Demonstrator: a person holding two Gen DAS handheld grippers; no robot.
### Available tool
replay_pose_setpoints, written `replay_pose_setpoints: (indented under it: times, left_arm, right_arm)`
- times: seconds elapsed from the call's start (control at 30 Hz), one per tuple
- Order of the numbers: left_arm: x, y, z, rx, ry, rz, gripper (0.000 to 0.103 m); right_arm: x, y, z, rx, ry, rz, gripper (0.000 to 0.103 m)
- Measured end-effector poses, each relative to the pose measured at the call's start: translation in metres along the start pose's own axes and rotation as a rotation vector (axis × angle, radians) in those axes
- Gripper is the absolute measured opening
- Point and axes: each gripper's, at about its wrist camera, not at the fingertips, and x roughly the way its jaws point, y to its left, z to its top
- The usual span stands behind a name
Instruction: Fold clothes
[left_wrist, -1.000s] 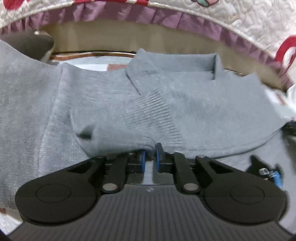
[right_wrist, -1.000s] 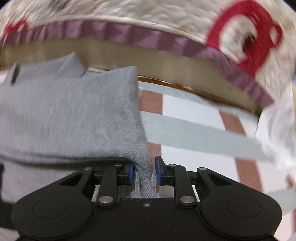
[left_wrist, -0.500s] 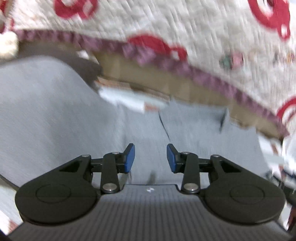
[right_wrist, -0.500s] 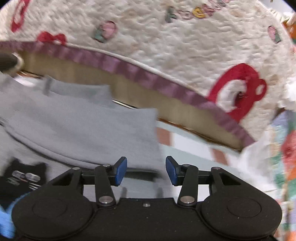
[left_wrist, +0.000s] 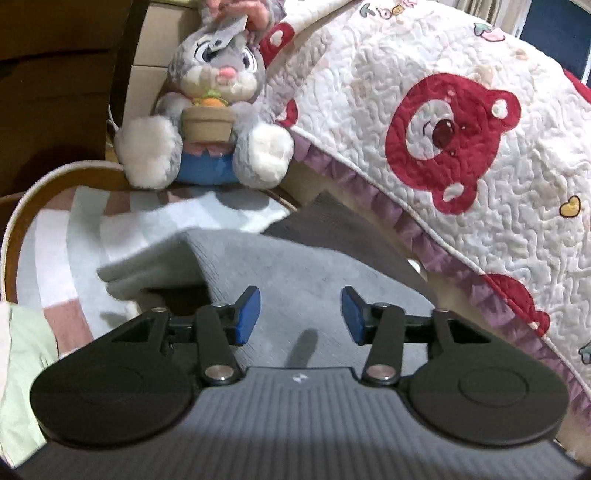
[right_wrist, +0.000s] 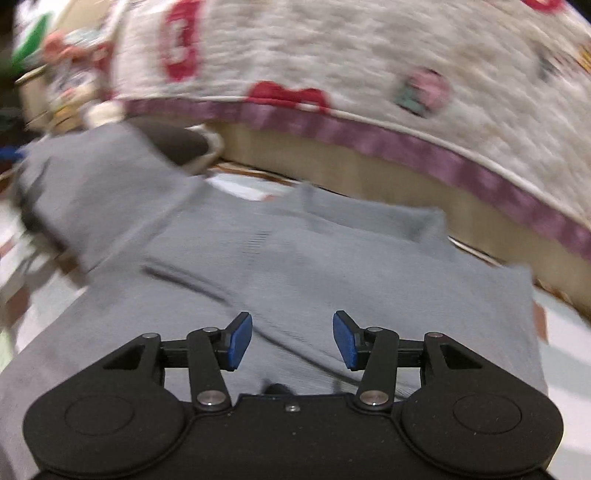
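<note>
A grey knitted sweater (right_wrist: 303, 258) lies spread on a striped mat, its lower part folded up over the chest. In the left wrist view one grey sleeve (left_wrist: 295, 266) stretches away under the gripper. My left gripper (left_wrist: 300, 314) hovers above that sleeve, its jaws opening with nothing between them. Above the folded body of the sweater, my right gripper (right_wrist: 292, 341) also has its jaws opening and holds nothing. The right wrist view is blurred by motion.
A striped pink, white and pale blue mat (left_wrist: 74, 236) lies under the sweater. A quilt with red bears (left_wrist: 461, 140) hangs over the bed edge on the right. A grey plush rabbit (left_wrist: 210, 96) sits beyond the mat. Dark wooden furniture (left_wrist: 55, 74) stands at the far left.
Both grippers let go of the sweater's hem and opened. They lifted off the cloth, the left swinging toward the sleeve and the plush rabbit, the right swinging over the sweater's body.
</note>
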Motion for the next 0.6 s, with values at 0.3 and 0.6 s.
replay_pose_setpoints:
  times: [0.3, 0.6]
  left_arm:
    - [0.01, 0.018, 0.003, -0.034, -0.005, 0.086, 0.043]
    - [0.018, 0.046, 0.0, -0.193, 0.019, 0.052, 0.059]
  right_arm:
    - [0.007, -0.002, -0.011, -0.02, 0.053, -0.072, 0.053]
    - [0.001, -0.013, -0.009, 0.017, 0.025, -0.115, 0.053]
